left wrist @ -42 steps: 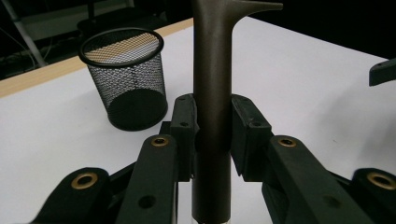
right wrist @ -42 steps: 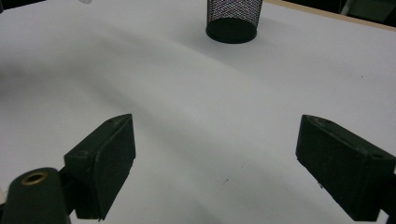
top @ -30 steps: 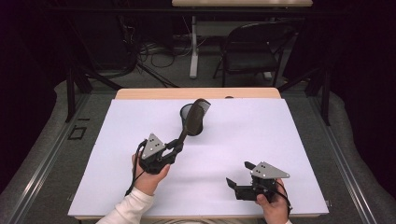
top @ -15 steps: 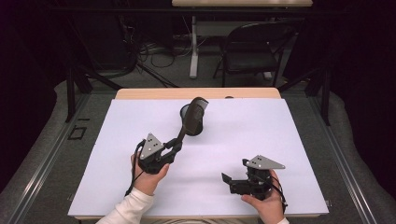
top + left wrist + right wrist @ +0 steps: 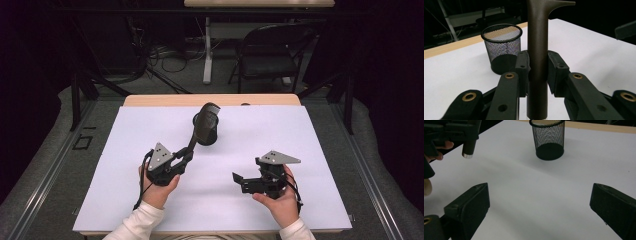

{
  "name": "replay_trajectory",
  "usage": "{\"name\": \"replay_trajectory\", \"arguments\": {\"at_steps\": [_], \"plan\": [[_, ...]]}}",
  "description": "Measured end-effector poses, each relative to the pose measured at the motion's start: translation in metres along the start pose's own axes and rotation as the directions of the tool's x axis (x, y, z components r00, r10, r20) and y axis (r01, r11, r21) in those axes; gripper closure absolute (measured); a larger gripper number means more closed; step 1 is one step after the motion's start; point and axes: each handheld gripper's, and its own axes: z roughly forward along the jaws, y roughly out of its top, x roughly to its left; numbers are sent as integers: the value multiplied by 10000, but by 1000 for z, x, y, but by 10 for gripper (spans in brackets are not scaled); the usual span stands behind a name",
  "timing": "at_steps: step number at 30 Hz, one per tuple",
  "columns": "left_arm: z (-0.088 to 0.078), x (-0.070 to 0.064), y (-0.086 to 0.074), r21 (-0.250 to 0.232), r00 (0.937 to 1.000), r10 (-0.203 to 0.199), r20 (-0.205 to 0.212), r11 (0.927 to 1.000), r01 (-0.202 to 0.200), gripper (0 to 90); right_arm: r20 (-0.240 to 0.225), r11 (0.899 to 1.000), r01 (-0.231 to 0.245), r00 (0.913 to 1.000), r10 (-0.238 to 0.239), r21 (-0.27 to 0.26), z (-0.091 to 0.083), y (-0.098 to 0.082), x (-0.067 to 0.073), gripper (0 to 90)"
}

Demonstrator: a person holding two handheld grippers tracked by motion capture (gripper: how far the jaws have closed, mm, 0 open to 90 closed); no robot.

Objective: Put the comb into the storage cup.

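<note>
My left gripper (image 5: 186,156) is shut on the round handle of a dark brown spatula-like tool (image 5: 199,131), which slants up and away. The tool's broad head hangs over a black mesh cup (image 5: 214,137) standing on the white table (image 5: 300,150). In the left gripper view the pads clamp the handle (image 5: 537,50), and the cup (image 5: 502,47) stands behind to the left. My right gripper (image 5: 247,170) hovers at the front right, pointing left. Its jaws have just been opening and hold nothing. In the right gripper view (image 5: 539,200) the cup (image 5: 549,140) is ahead and the handle's end (image 5: 469,148) is upper left.
A wooden strip (image 5: 210,100) borders the table's far edge. Beyond it stand a black chair (image 5: 270,55) and a desk leg with cables on the floor. Bare white surface lies between the two grippers and to the cup's right.
My right gripper has lifted, shifted a little left and away from the front edge, and its jaws stand wider. The left gripper and the tool have not moved.
</note>
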Motion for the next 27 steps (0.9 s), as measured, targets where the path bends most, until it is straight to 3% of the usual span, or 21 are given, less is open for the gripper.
{"name": "replay_trajectory", "arguments": {"at_steps": [6,14,20,27], "plan": [[0,1,-1,-5,10000,-52,-64,10000,52,727,196,9994,289,9994,-285,-200,7,20,1,27],[0,1,-1,-55,9999,-70,-82,10000,70,727,78,9994,197,9998,-195,-301,15,42,2,26],[-1,2,-1,-98,9999,-84,-119,9999,83,727,-196,9989,-130,9997,121,-443,20,60,-2,30],[1,2,-3,-41,9998,-67,-167,10000,66,727,-75,9943,-651,9979,647,-846,19,77,-10,36]]}}
